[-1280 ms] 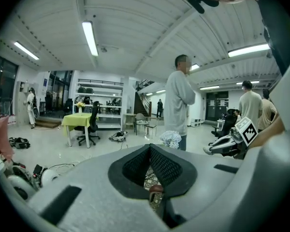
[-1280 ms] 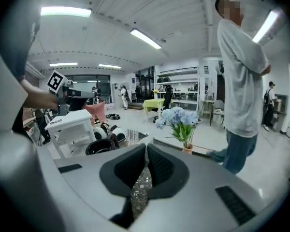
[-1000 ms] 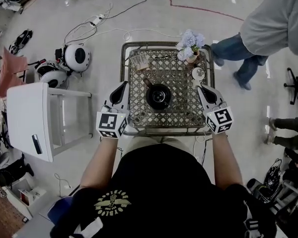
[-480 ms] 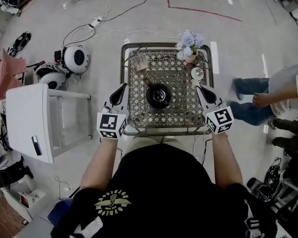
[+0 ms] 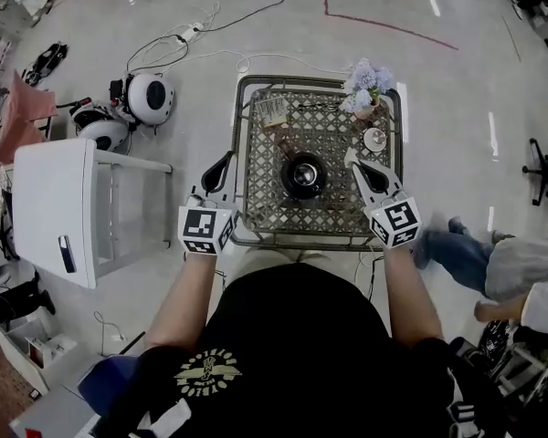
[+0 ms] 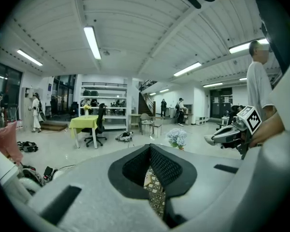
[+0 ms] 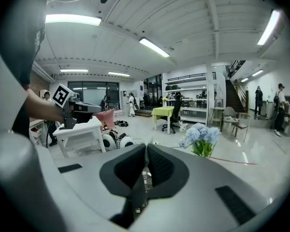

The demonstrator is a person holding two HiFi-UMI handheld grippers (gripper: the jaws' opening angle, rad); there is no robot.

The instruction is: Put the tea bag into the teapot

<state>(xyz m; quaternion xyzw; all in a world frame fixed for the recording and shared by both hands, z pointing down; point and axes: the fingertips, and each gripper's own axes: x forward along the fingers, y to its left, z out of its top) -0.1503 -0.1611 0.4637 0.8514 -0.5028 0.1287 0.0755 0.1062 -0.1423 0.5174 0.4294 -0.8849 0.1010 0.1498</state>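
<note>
- Jaws of both grippers were closed, with nothing between them.
- Head view: the left gripper [image 5: 221, 164] hung just outside the lattice table [image 5: 292, 241]. The right gripper [image 5: 351, 158] was over it, beside the teapot [image 5: 303, 173]. The tea bag [image 5: 272, 110] lay near the far left corner, apart from the teapot.
- Left gripper view: pad tips met, with lattice showing beneath.
- Right gripper view: pads were together, with flowers [image 7: 200, 138] beyond.

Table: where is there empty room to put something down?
Bare: the near strip between the teapot and the table's front rim, and the left side nearer than the tea bag. Crowded: the far right corner, with flowers and a small white cup.
</note>
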